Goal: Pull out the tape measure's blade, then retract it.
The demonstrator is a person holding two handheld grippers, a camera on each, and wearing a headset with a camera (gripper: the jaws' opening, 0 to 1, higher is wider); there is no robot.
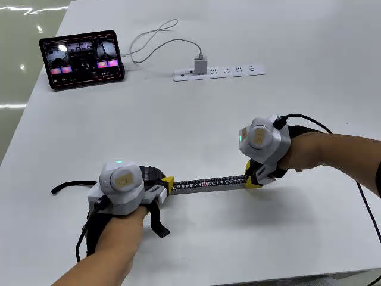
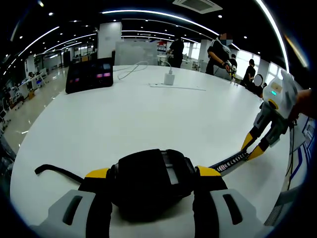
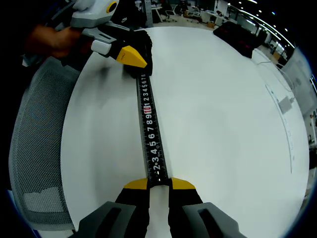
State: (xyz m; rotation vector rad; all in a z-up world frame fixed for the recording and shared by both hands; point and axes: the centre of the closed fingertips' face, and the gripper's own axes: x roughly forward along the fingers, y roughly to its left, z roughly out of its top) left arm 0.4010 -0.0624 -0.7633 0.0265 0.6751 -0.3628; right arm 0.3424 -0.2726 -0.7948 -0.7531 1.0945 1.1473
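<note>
Clamping rounded black case [image 2: 151, 181], flat blade [image 3: 151, 134].

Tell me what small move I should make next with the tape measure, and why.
Probably ease the right hand-held gripper back toward the case, keeping its grip. A stretch of blade already lies out along the table, its tip pinched by that gripper, while the left hand-held gripper clamps the case. Guiding the tip in should stop the blade snapping back.

Black blade [image 3: 150, 134], white table [image 1: 208, 119]
</note>
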